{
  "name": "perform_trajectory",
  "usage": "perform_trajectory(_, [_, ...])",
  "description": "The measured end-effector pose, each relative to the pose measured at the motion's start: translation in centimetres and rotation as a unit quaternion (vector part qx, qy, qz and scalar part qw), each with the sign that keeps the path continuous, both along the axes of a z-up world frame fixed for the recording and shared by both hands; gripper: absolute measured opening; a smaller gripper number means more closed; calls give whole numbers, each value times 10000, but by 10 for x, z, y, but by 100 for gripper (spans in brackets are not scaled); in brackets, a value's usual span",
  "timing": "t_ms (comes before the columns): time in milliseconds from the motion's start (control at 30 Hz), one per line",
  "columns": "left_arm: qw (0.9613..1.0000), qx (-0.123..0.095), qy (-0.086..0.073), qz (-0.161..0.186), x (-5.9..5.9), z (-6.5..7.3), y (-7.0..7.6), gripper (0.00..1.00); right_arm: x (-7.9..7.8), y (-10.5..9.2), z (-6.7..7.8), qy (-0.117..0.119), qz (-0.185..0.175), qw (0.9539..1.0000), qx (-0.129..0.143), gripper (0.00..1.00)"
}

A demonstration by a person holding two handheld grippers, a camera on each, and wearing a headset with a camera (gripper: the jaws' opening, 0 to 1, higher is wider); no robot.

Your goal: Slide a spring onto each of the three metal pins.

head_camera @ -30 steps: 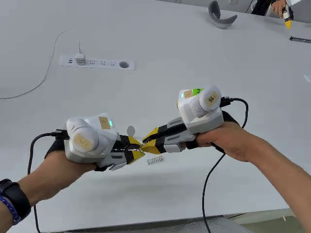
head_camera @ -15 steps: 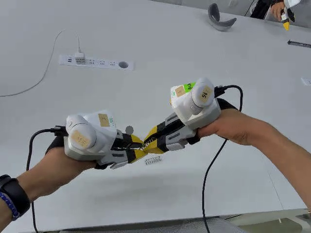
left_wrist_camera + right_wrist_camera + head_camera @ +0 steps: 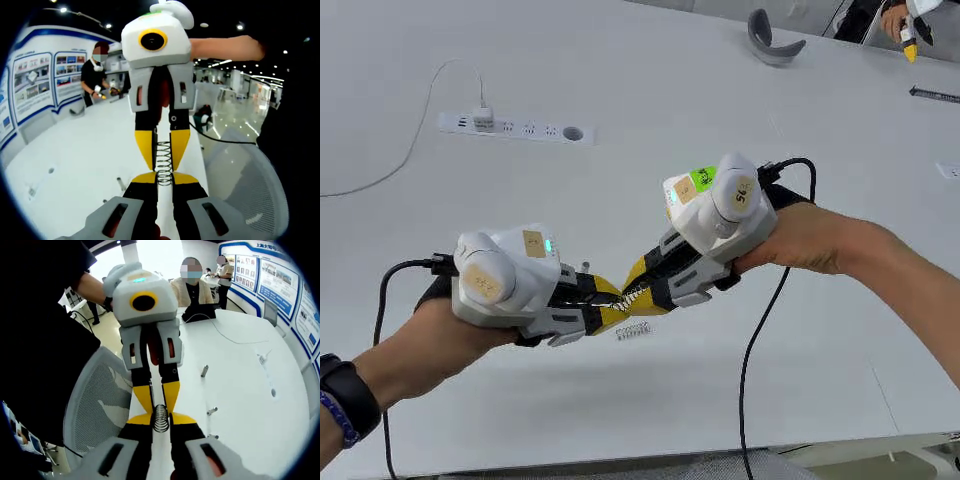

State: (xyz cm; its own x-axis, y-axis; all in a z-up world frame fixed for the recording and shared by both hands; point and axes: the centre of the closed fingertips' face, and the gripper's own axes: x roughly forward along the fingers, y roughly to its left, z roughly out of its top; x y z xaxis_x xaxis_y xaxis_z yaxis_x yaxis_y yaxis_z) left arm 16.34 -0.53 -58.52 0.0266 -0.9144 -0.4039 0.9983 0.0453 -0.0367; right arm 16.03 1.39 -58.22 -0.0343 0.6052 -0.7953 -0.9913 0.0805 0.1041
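1. The fingers (image 3: 184,419) of the right gripper (image 3: 160,420) are clenched on a spring (image 3: 164,161), which the right gripper view shows end-on between their yellow tips.
2. The left gripper (image 3: 164,179) meets it tip to tip. Its fingers (image 3: 145,178) are drawn nearly together at the spring's near end, but I cannot tell whether they pinch it.
3. In the head view both grippers are held up above the bench (image 3: 670,120), with the spring bridging their tips.
4. A second spring (image 3: 633,331) lies flat on the bench just below the joined tips.
5. In the right gripper view a metal pin (image 3: 204,371) and a second pin (image 3: 212,411) rest on the bench, apart from each other.
6. The bench top is plain white and matte. A white power strip (image 3: 515,128) lies far back on it, with a thin white cable (image 3: 410,160) curving off to the left.
7. A grey curved object (image 3: 770,35) sits near the far edge.
8. A grey mesh chair (image 3: 95,400) stands at the near edge of the bench.
9. The room is a large lit hall with blue-framed poster panels (image 3: 45,75) on the wall. One person stands (image 3: 95,75) at the bench, and another sits (image 3: 192,295) at it.
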Motion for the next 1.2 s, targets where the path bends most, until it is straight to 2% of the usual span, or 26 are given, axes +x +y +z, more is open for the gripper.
perform_trajectory(267, [10000, 15, 51, -75, -4, -4, 1, 9, -6, 1, -3, -6, 161, 9999, -18, 12])
perform_trajectory(367, [10000, 13, 58, -48, -3, -7, 1, 10, -4, 2, -6, -44, 132, 9999, -1, 12])
perform_trajectory(433, [9999, -1, 118, -36, -3, -8, 1, 10, -4, 2, -7, -9, 60, 10000, 35, 12])
perform_trajectory(700, [9996, 190, 186, 59, -5, -28, 2, 14, -7, 3, -18, 93, 20, 9999, -39, 12])
perform_trajectory(800, [9991, 242, 260, 219, -4, -34, 5, 19, -5, 2, -20, 102, -31, 9999, -69, 12])
perform_trajectory(933, [9979, 270, 363, 465, 0, -44, 12, 20, -1, -5, -29, 102, -184, 9996, -198, 12])
perform_trajectory(1200, [9949, 329, 430, 848, 8, -54, 27, 25, 7, -16, -41, 74, -473, 9985, -272, 12])
